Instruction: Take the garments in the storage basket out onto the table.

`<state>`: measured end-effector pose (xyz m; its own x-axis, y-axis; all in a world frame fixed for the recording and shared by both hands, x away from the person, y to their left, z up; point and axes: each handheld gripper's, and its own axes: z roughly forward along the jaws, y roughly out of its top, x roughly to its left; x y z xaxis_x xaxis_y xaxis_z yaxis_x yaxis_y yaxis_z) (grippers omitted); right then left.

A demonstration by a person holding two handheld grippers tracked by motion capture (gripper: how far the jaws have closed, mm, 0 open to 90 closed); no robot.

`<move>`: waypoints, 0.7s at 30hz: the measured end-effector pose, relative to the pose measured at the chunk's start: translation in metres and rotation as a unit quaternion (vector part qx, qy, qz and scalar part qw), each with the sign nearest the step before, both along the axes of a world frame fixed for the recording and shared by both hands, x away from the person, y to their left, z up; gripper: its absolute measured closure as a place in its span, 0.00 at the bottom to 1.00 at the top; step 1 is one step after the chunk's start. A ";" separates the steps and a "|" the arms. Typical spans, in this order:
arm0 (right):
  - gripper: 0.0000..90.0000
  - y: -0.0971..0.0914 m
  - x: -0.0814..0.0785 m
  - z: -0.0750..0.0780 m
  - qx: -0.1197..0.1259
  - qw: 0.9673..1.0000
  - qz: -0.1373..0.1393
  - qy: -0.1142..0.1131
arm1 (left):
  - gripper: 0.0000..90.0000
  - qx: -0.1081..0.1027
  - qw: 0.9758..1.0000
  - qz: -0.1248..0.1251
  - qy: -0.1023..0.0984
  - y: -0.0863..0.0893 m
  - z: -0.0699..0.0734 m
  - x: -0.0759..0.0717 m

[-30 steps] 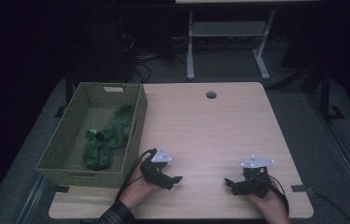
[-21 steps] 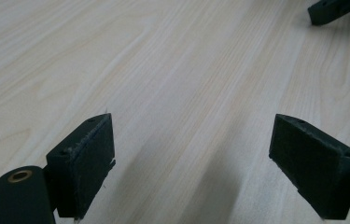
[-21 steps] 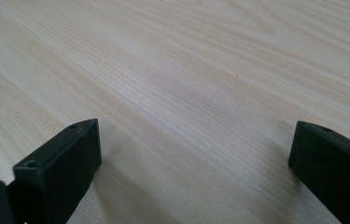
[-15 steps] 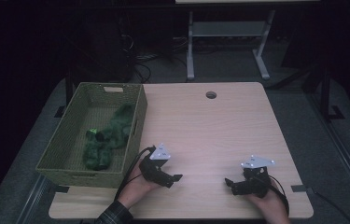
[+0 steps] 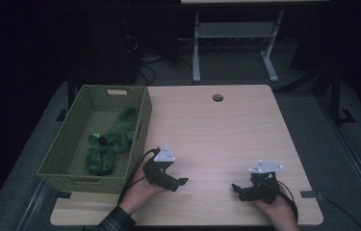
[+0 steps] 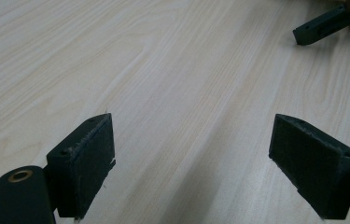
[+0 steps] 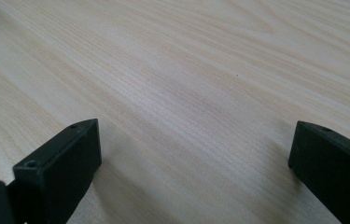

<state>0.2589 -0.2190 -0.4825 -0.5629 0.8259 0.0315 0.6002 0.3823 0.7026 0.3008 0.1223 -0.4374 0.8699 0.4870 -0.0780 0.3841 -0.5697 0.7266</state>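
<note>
While gaping, left gripper [image 5: 180, 181] flanks basket [image 5: 137, 139].

A pale wooden table [image 5: 216, 130] stands on grey floor [image 5: 341, 144] in a dark room. A metal-framed stand [image 5: 236, 36] sits behind it, cables [image 5: 144, 62] trailing nearby.

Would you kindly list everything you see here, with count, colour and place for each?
Basket: one, olive green, woven, at the table's left edge.
Cloth: a dark green heap, with a small bright green bit, inside the basket.
Table: one, light wood, with a round hole near its far edge.
Metal frame: one, grey, on the floor behind the table.
Left hand-held gripper: one, black, open, near the table's front beside the basket.
Right hand-held gripper: one, black, open, at the front right.
</note>
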 end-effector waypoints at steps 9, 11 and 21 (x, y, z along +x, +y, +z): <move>0.02 0.000 0.000 0.000 0.000 1.000 0.000 0.000 | 0.15 -0.009 1.000 0.001 0.000 0.000 0.009 0.001; 0.02 0.000 0.000 0.000 0.000 1.000 0.000 0.000 | 0.15 -0.013 1.000 0.003 0.001 0.000 0.011 0.001; 0.02 0.000 0.000 0.000 0.000 1.000 0.000 0.000 | 0.15 -0.016 1.000 -0.001 -0.004 0.000 0.024 0.004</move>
